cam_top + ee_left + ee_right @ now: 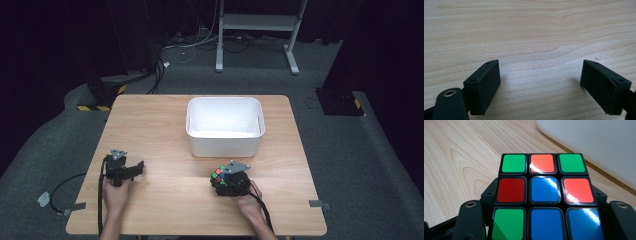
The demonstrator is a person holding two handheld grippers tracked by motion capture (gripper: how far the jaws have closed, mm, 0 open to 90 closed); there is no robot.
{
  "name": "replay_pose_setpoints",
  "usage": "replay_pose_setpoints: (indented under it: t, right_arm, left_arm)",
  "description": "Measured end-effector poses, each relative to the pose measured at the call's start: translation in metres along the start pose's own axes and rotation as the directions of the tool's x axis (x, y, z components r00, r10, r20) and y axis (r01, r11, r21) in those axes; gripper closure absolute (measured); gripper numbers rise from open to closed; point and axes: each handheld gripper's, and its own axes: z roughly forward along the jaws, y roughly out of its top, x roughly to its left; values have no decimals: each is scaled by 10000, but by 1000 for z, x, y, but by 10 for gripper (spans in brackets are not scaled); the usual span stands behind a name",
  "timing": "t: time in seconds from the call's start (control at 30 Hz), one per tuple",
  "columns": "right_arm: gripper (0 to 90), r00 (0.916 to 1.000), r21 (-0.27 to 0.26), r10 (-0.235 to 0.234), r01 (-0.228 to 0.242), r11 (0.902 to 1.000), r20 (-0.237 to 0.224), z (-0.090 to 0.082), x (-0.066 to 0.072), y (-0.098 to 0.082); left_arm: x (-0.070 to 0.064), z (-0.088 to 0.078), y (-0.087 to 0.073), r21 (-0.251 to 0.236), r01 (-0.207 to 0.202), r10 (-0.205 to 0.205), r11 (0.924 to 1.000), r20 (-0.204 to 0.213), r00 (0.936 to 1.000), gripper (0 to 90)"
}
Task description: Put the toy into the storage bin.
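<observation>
A scrambled puzzle cube (544, 195) with green, orange, red and blue stickers sits between the black jaws of my right gripper (544, 220), which is shut on its two sides. In the high view the same cube (220, 176) rests on the wooden table (170, 125) just in front of the white bin (225, 125), with my right gripper (227, 184) around it. My left gripper (131, 171) lies at the table's left, held by a hand. Its jaws stand wide apart over bare wood, so my left gripper (540, 85) is open with nothing between its pads (484, 87).
The white plastic bin stands empty at the table's middle back, and its wall (599, 147) shows close to the cube. Cables trail off the table's front toward the floor. A metal frame (257, 30) stands on the grey carpet beyond the table.
</observation>
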Motion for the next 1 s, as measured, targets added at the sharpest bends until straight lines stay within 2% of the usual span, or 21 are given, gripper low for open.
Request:
replay_pose_setpoints:
  t: [0.43, 1.0]
  right_arm:
    - [331, 9989, -149, 160, -166, 9998, -432, -8, -5, -1]
    - [331, 9964, -220, -80, 61, 9997, -845, -27, -13, 8]
  left_arm:
    - [0, 0, 0, 8, -21, 21, 10000, -15, 10000, 165]
    - [-1, 0, 0, 24, -60, 60, 10000, -57, 10000, 165]
